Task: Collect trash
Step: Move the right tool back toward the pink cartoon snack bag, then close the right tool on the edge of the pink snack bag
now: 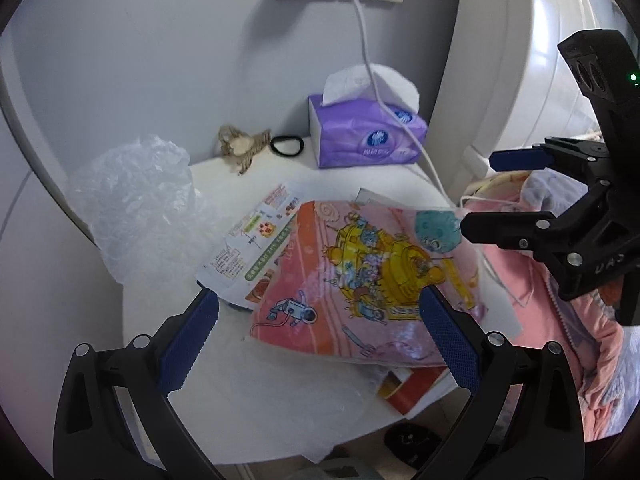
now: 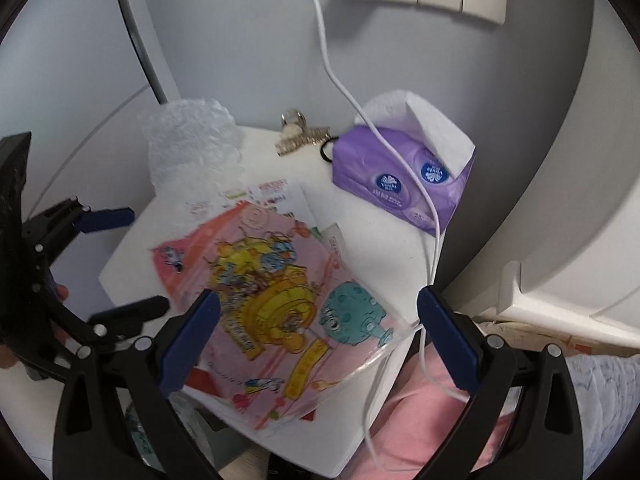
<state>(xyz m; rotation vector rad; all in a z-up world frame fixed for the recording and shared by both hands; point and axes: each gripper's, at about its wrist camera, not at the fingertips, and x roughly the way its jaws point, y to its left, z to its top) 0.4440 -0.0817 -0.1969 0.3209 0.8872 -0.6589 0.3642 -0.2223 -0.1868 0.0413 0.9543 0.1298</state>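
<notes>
A small white table (image 1: 256,412) stands against a grey wall. From left to right on it: a crumpled clear plastic bag (image 1: 136,200), a beige hair claw (image 1: 240,146) and black hair tie (image 1: 287,146) at the back, then a purple tissue box (image 1: 368,136) with a white cable (image 1: 366,40) draped over it. In front lies a pink cartoon-printed wrapper (image 1: 360,276) on printed leaflets (image 1: 256,240) — between the spread, empty jaws of the left gripper (image 1: 320,332). The right gripper (image 2: 318,332) hovers at the wrapper's right end, jaws wide and empty.
</notes>
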